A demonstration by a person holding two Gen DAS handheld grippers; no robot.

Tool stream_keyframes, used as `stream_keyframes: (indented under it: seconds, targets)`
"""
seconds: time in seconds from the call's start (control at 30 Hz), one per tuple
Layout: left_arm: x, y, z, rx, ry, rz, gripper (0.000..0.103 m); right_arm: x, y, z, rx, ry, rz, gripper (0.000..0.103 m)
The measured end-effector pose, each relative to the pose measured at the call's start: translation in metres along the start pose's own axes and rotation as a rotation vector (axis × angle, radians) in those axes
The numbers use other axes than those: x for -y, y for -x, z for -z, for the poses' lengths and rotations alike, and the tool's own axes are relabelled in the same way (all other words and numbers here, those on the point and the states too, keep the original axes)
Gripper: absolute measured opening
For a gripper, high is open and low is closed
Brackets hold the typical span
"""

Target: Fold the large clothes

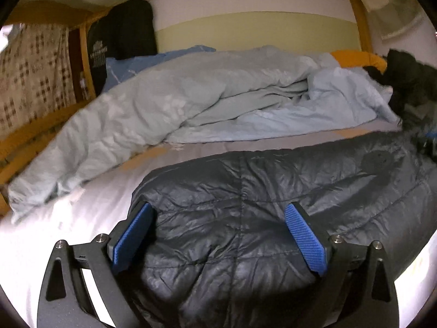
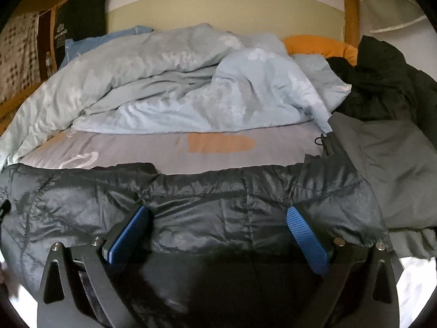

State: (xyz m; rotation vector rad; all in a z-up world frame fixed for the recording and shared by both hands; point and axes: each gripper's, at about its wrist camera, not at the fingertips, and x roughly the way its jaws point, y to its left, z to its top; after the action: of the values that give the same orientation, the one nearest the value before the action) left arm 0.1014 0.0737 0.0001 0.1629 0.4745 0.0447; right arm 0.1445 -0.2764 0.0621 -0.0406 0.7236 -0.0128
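Dim, soft indoor light; blown-out white sheet (image 1: 68, 232) at lower edges, heavy fisheye bending, slight motion blur.

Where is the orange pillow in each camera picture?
Left wrist view: the orange pillow is at the upper right, behind the light blue duvet.
Right wrist view: the orange pillow is upper right of centre, behind the same duvet.
Shared landmark: the dark puffer jacket lies in front.

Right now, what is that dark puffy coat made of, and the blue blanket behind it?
The dark puffy coat looks like thin, shiny nylon or polyester with soft filling: it gleams, crinkles, and has stitched quilt lines. The blue blanket looks like matte cotton-type fabric with padding inside: soft folds, no shine, pale flower-like prints. Both are guesses from looks only.
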Motion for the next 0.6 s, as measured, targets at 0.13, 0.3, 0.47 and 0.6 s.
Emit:
stream_keyframes:
  seconds: [0.13, 0.3, 0.47, 0.6]
  targets:
    - [-0.004, -0.009, 0.005, -0.030, 0.006, 0.036, 0.098, -0.001, -0.005, -0.002, -0.095, 0.040, -0.026, 0.102]
    - [-0.006, -0.008, 0.003, -0.046, 0.033, 0.016, 0.098, 0.020, 0.005, -0.006, -0.087, -0.087, -0.074, 0.100]
    - [0.003, 0.029, -0.002, -0.002, 0.031, 0.111, 0.096, 0.011, 0.036, -0.018, -0.034, -0.066, -0.137, 0.100]
    - [0.016, 0.048, -0.004, 0.071, -0.022, 0.098, 0.096, 0.004, 0.033, -0.015, -0.112, -0.046, -0.124, 0.100]
